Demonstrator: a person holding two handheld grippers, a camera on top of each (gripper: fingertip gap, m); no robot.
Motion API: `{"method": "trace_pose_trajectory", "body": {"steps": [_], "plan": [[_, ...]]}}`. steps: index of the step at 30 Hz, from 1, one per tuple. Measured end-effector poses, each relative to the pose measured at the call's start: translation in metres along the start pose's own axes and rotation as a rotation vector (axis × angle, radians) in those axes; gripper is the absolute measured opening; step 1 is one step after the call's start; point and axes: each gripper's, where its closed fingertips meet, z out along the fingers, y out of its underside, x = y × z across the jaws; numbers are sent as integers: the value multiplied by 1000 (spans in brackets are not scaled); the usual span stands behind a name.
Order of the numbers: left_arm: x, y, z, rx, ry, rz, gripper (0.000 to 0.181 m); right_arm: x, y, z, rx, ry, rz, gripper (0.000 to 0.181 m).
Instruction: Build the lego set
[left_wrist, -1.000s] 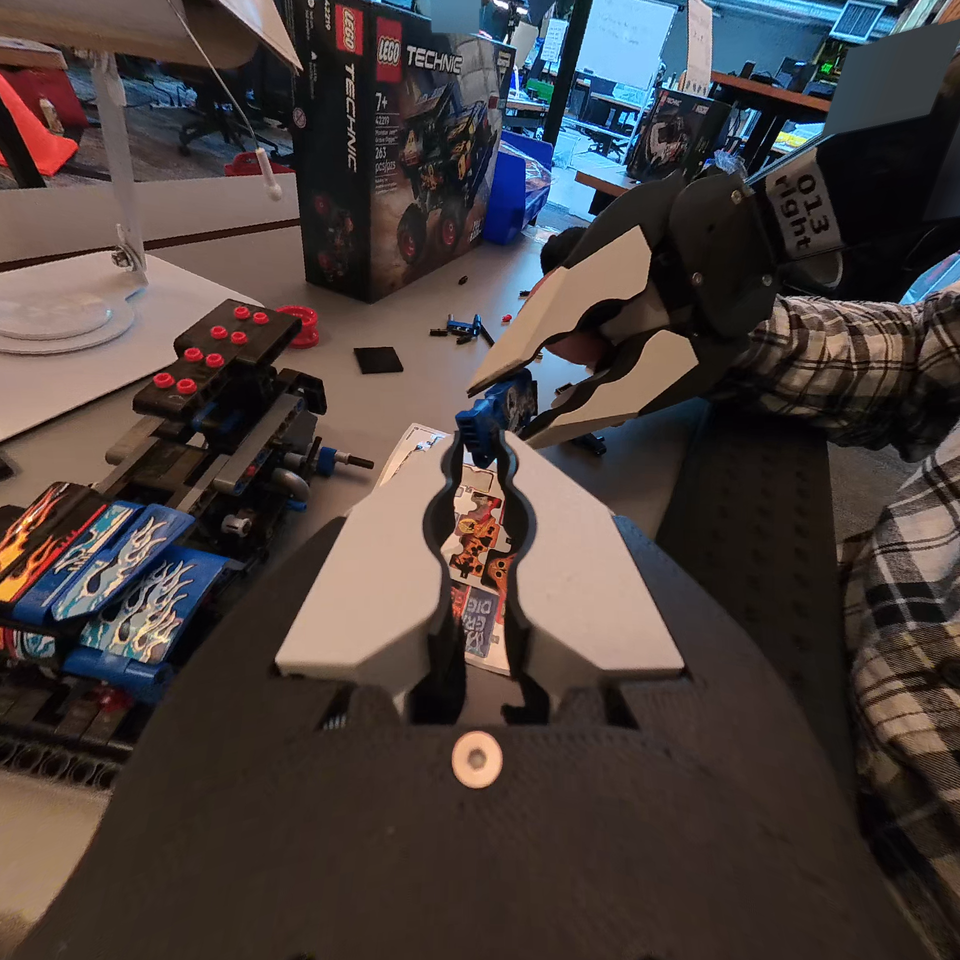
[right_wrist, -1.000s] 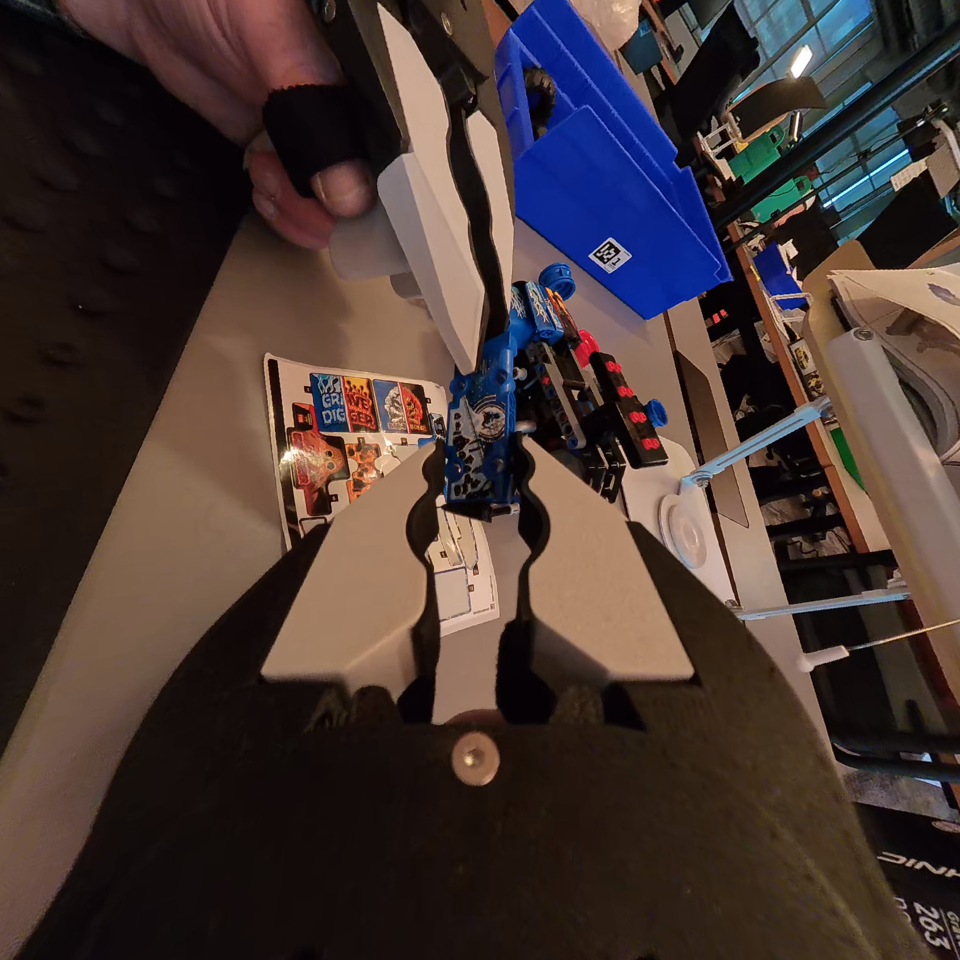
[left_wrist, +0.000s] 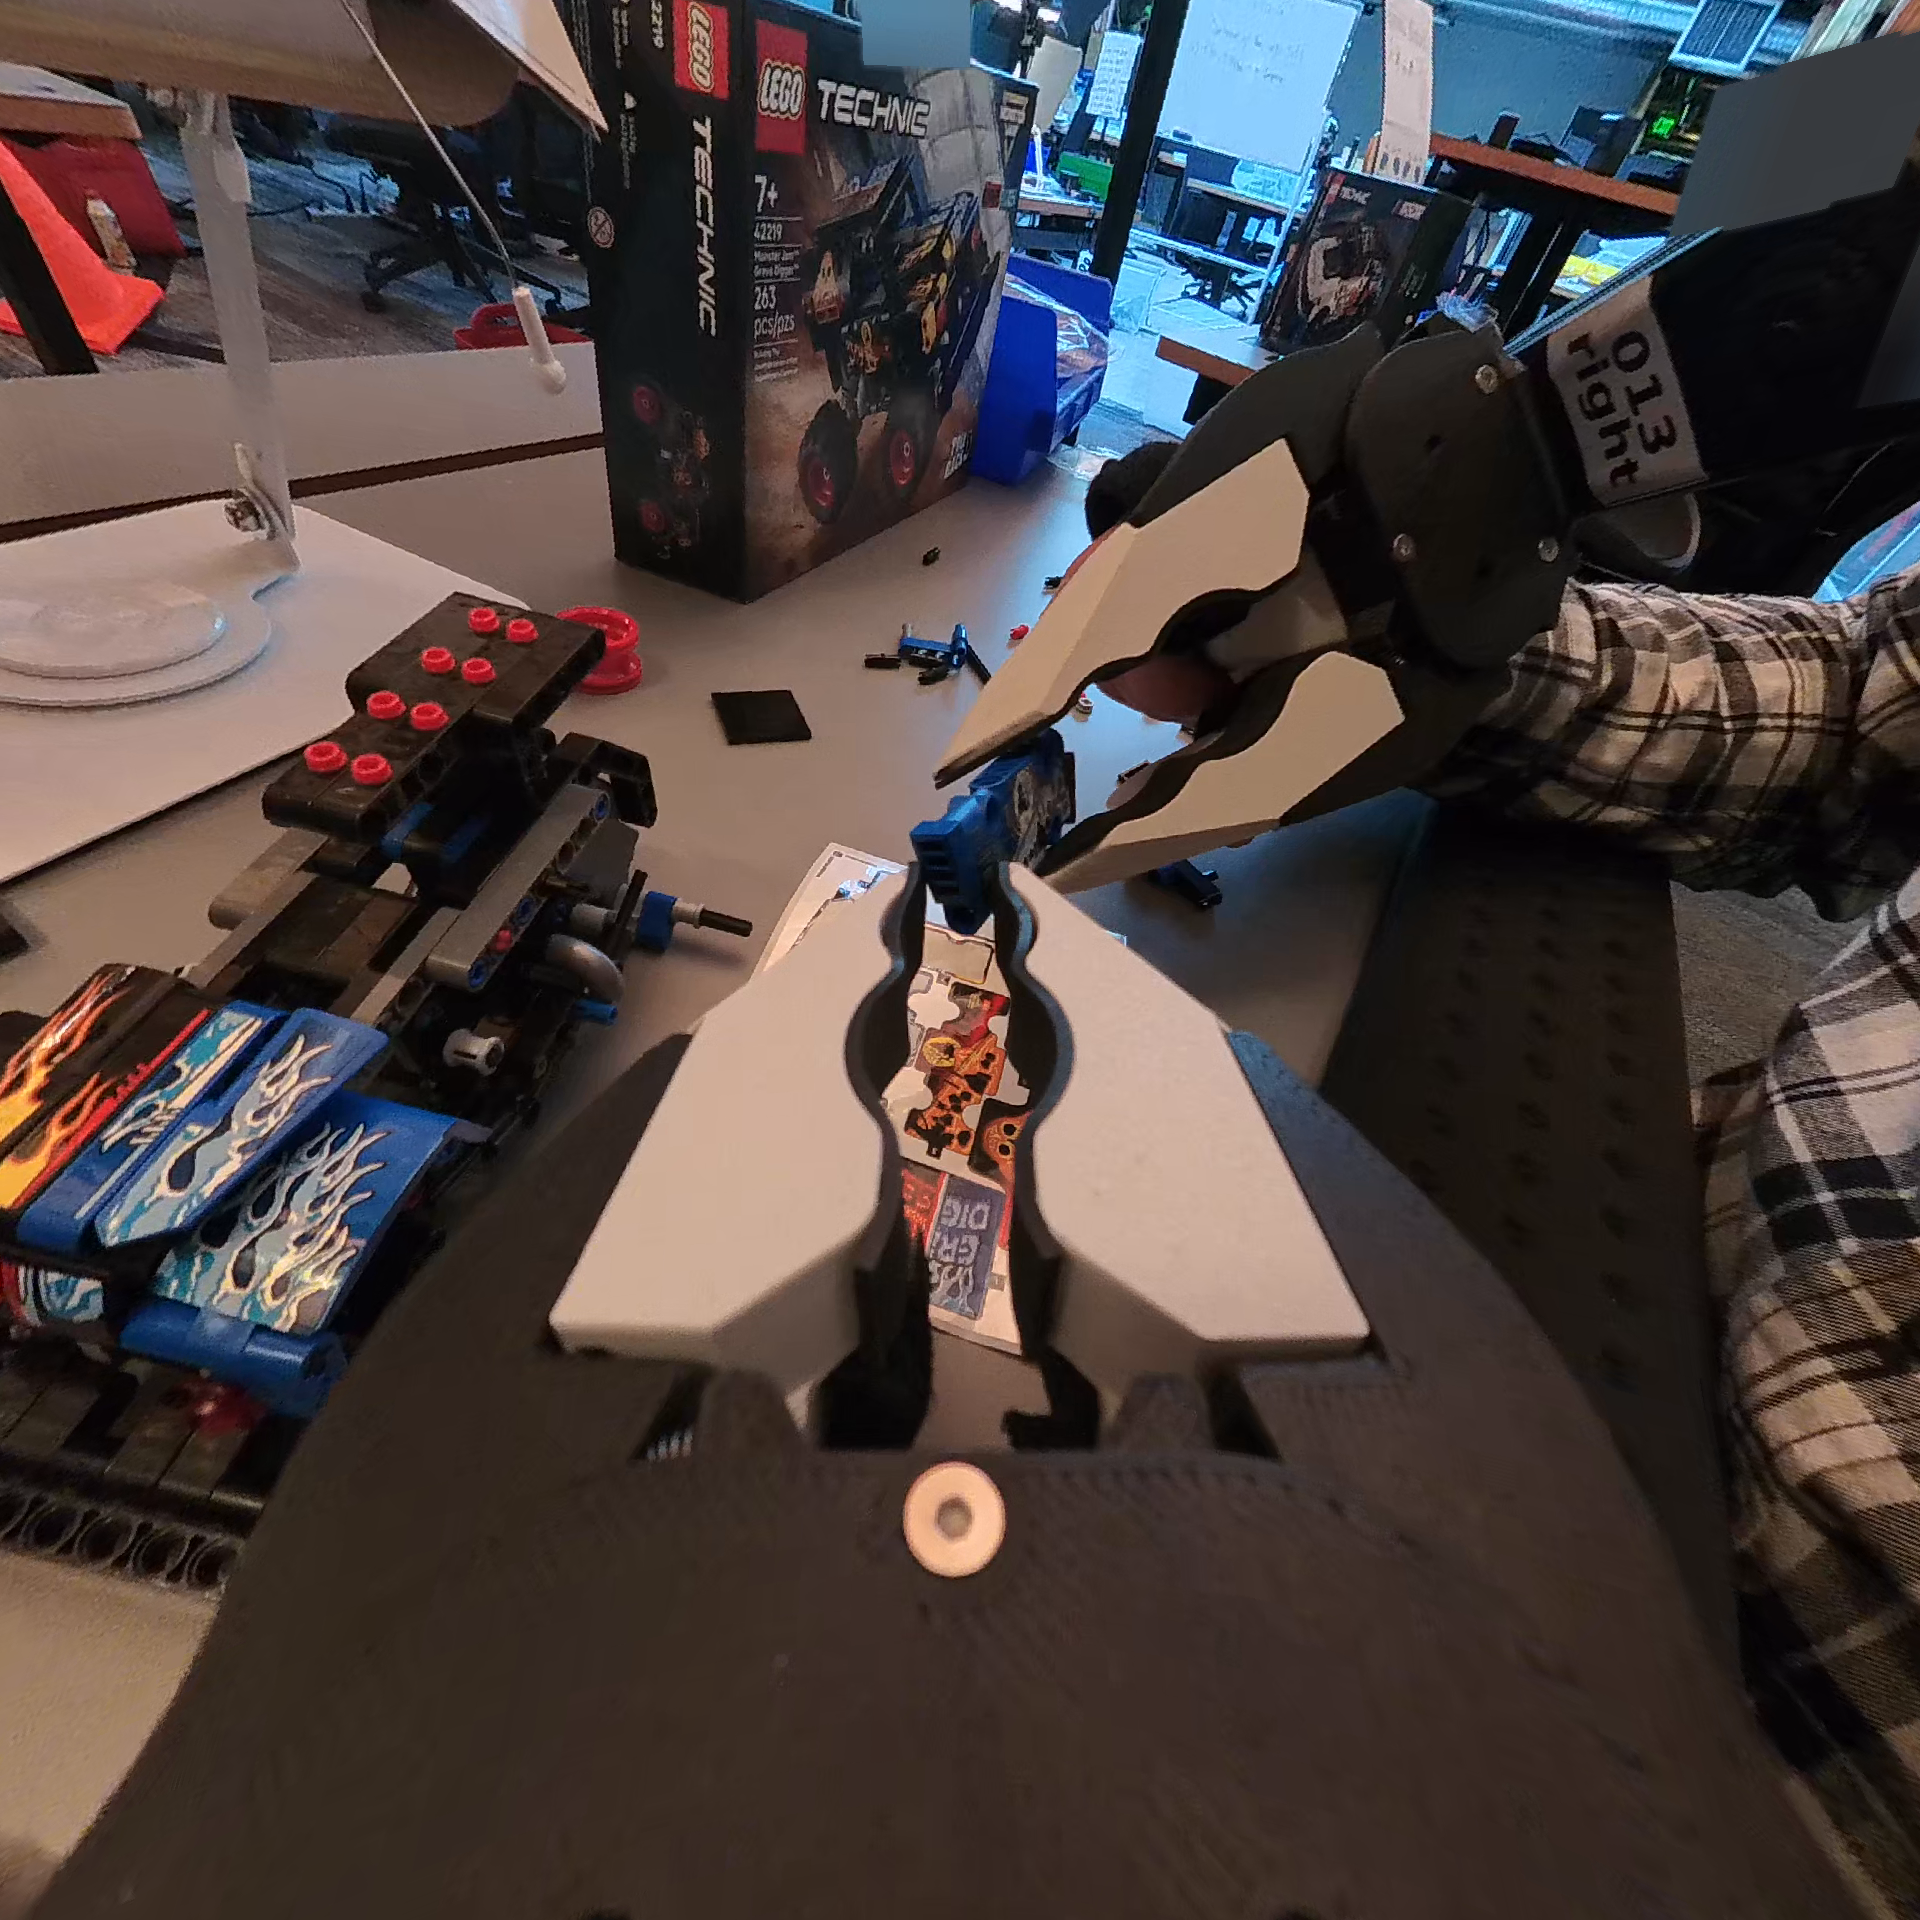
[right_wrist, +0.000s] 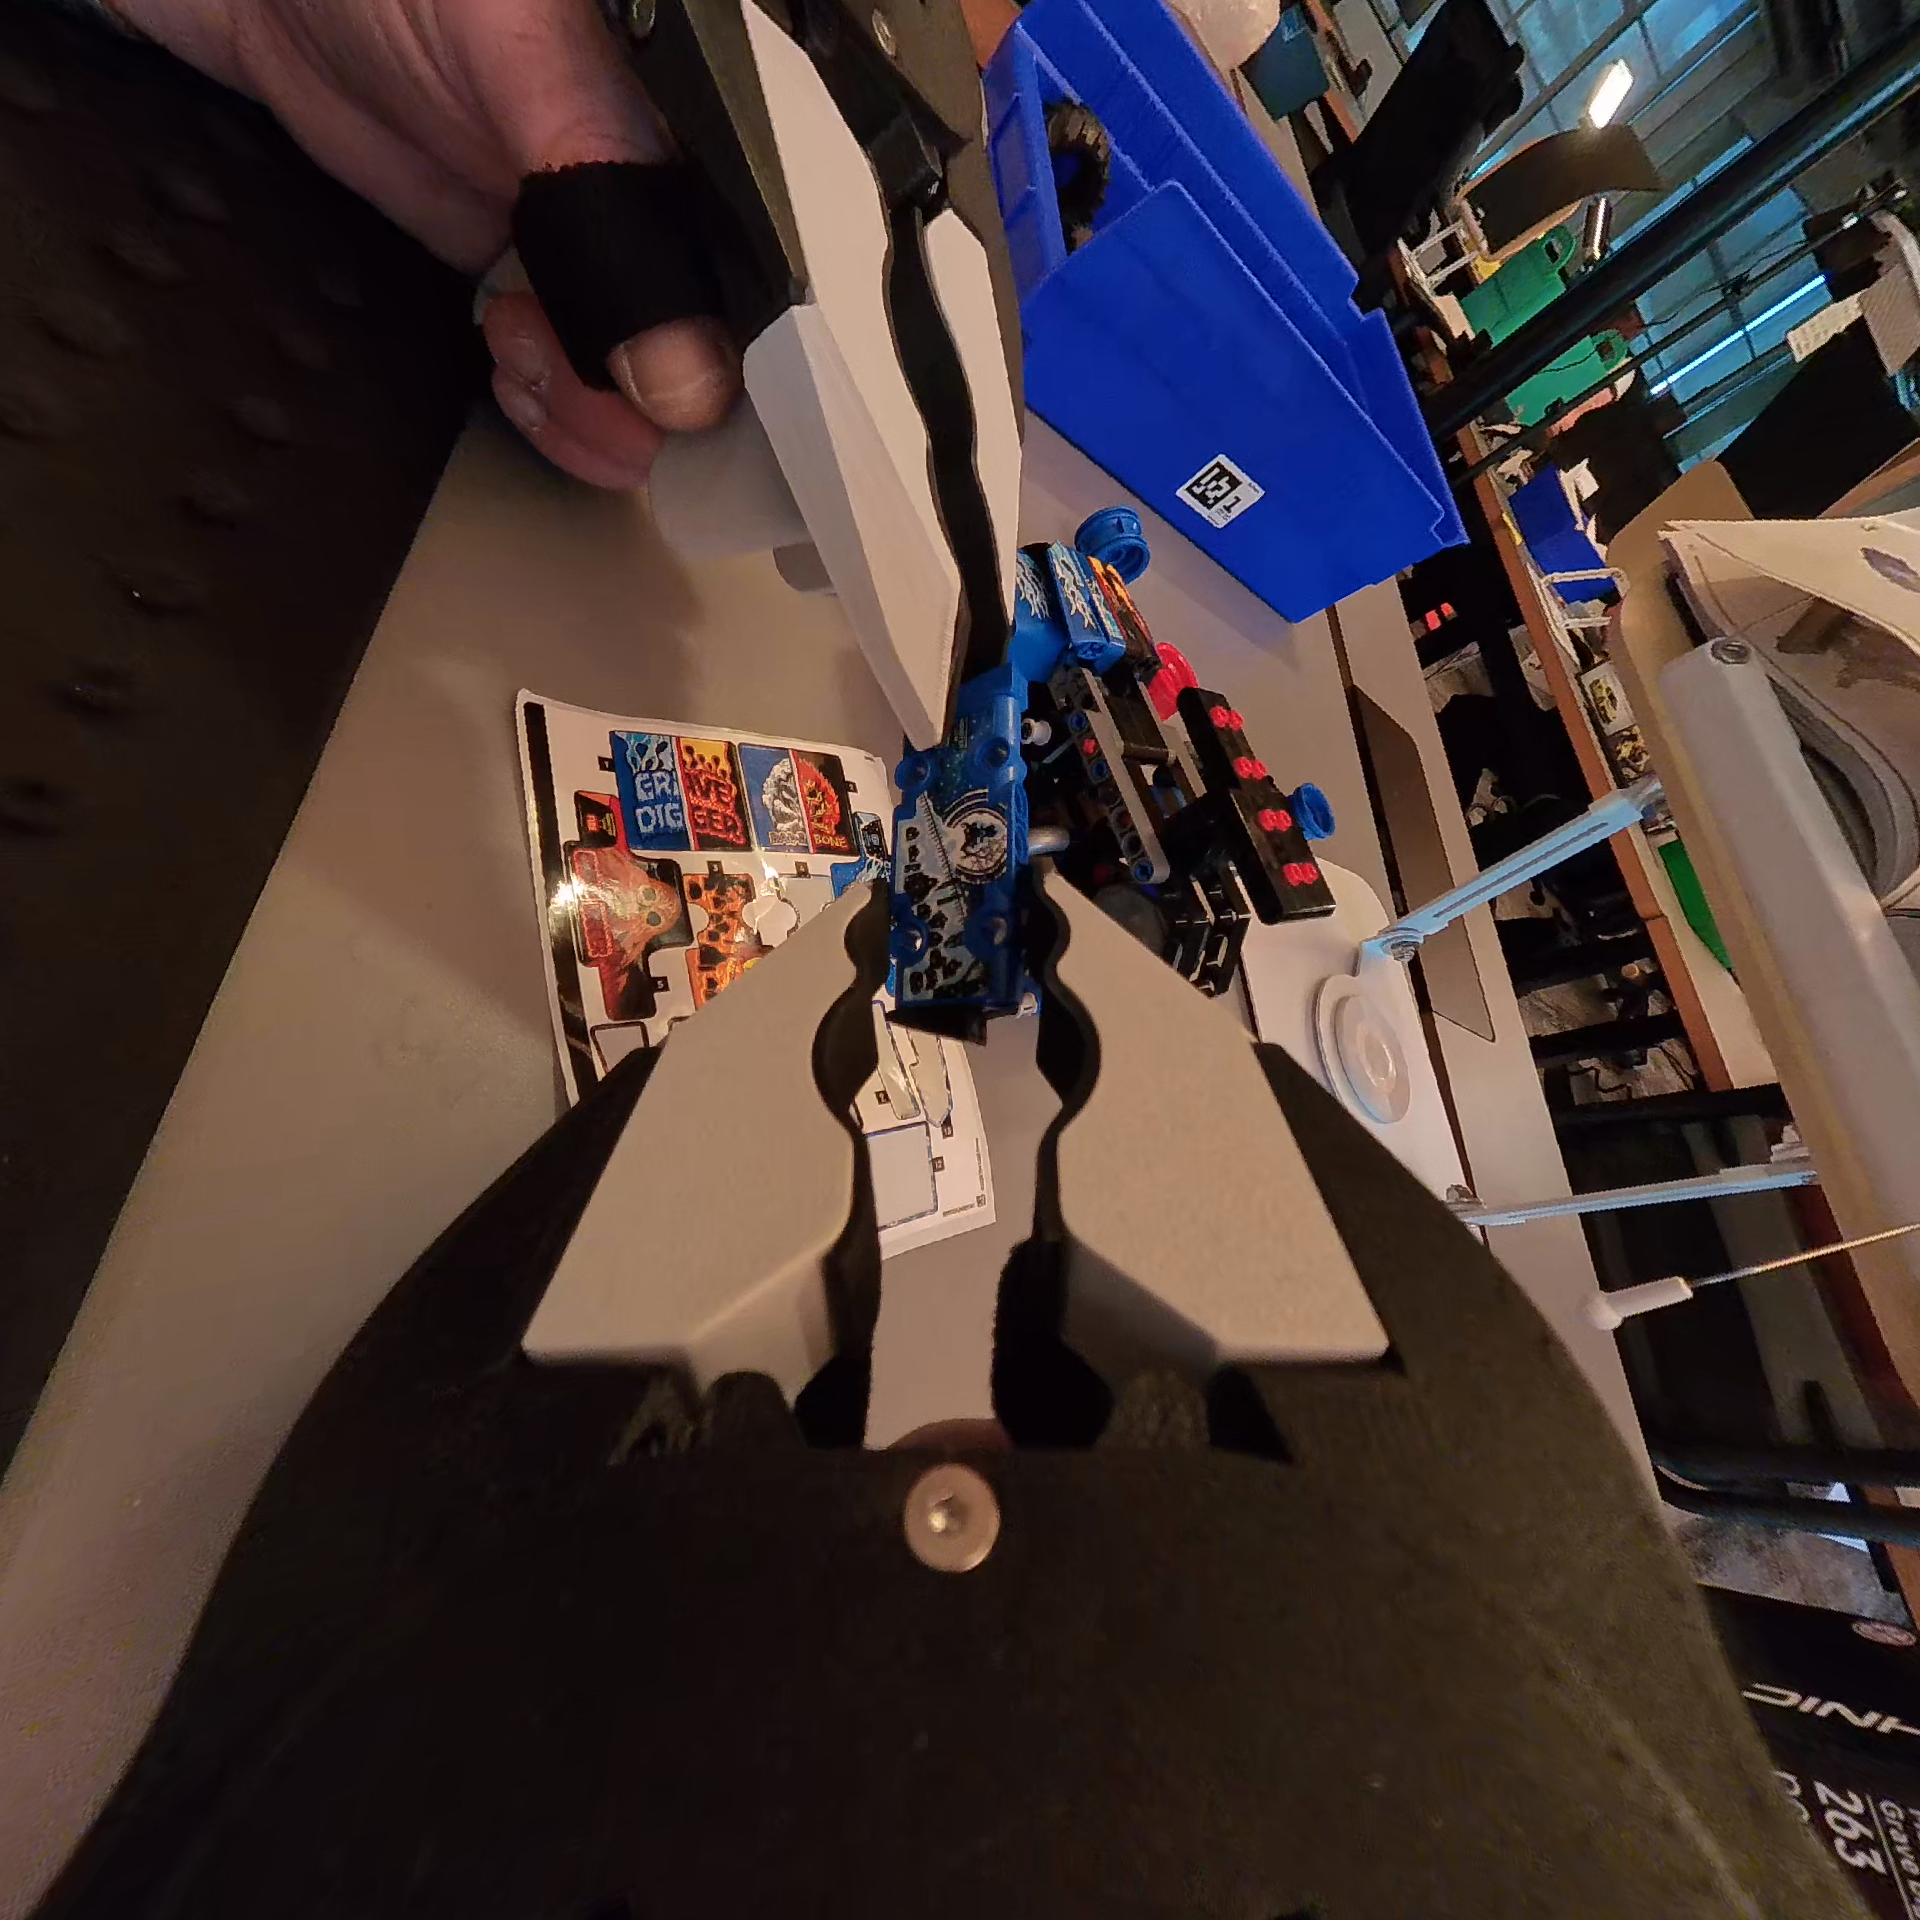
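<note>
Off to your left the half-built truck (left_wrist: 416, 883) sits on the bench (left_wrist: 852, 665). Your left hand-held gripper (left_wrist: 956, 894) pinches one end of the blue panel piece (left_wrist: 997, 821) above the sticker sheet (right_wrist: 665, 862); the right hand-held gripper (left_wrist: 1003, 810) is spread around the other end. Twist unevenly and I'd guess it pops free.
</note>
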Motion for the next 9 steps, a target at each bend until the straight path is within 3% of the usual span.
{"method": "trace_pose_trajectory", "body": {"steps": [9], "plan": [[1, 8, -1, -65, -52, 129, 14, -2, 4, 1, -12, -16, 0, 24]]}}
